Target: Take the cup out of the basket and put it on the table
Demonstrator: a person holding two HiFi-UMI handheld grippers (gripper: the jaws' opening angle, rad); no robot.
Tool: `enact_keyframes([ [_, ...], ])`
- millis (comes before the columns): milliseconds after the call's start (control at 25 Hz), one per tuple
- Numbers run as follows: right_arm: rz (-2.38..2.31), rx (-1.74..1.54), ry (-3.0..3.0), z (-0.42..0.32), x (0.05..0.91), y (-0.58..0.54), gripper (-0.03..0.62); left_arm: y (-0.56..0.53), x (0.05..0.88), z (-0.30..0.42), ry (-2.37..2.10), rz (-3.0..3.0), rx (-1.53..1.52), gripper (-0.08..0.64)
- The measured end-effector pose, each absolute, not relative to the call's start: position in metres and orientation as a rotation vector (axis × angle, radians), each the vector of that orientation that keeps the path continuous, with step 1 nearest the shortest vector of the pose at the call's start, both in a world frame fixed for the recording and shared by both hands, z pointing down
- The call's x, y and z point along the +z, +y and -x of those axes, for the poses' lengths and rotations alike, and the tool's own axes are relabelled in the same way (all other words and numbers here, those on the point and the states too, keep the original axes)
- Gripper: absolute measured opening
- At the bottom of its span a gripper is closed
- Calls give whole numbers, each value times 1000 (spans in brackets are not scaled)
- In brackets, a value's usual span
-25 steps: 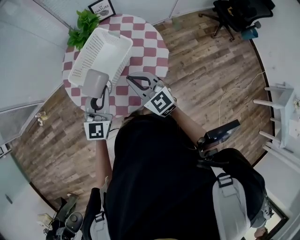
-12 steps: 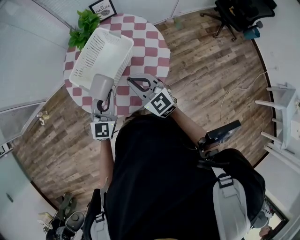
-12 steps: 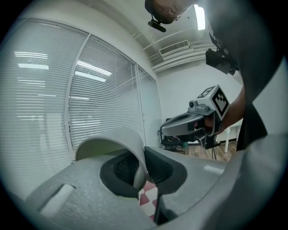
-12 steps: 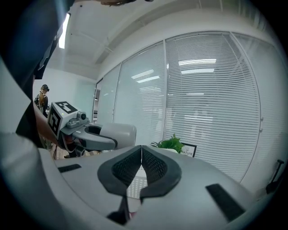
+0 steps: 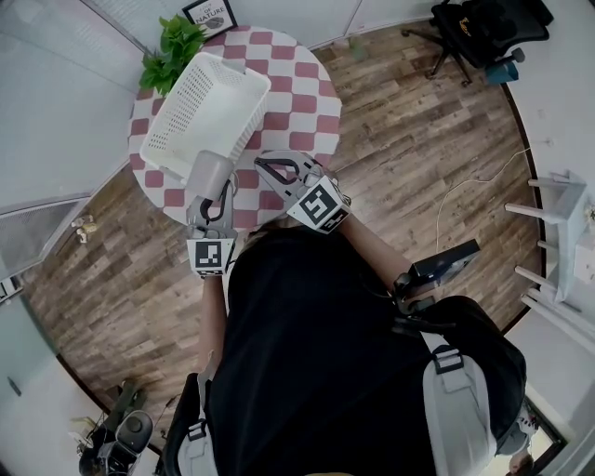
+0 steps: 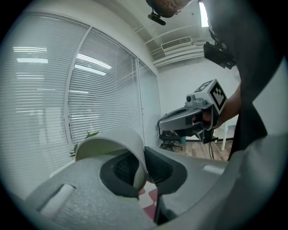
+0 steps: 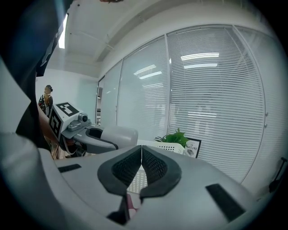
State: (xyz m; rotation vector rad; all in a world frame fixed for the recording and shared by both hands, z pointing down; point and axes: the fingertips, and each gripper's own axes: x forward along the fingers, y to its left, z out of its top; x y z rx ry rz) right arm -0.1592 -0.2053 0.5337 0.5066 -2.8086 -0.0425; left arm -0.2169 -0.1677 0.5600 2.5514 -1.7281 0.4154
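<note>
Here, one cup (image 5: 208, 173) between left gripper (image 5: 219, 190) jaws, one basket (image 5: 200, 102), one table (image 5: 302, 93).

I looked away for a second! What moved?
The left gripper, shut on the cup, carried it a little toward the right gripper. Nothing was let go. The right gripper stayed shut and empty; the basket stayed on the table.

Office: swivel chair (image 5: 483, 23), window blinds (image 7: 211, 90)
</note>
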Motion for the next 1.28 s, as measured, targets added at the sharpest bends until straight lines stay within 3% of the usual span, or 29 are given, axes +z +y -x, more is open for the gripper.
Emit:
enact_keyframes([
  [1280, -392, 108, -2787, 176, 573, -203, 11, -170, 602, 207, -1654, -2562, 517, 40],
])
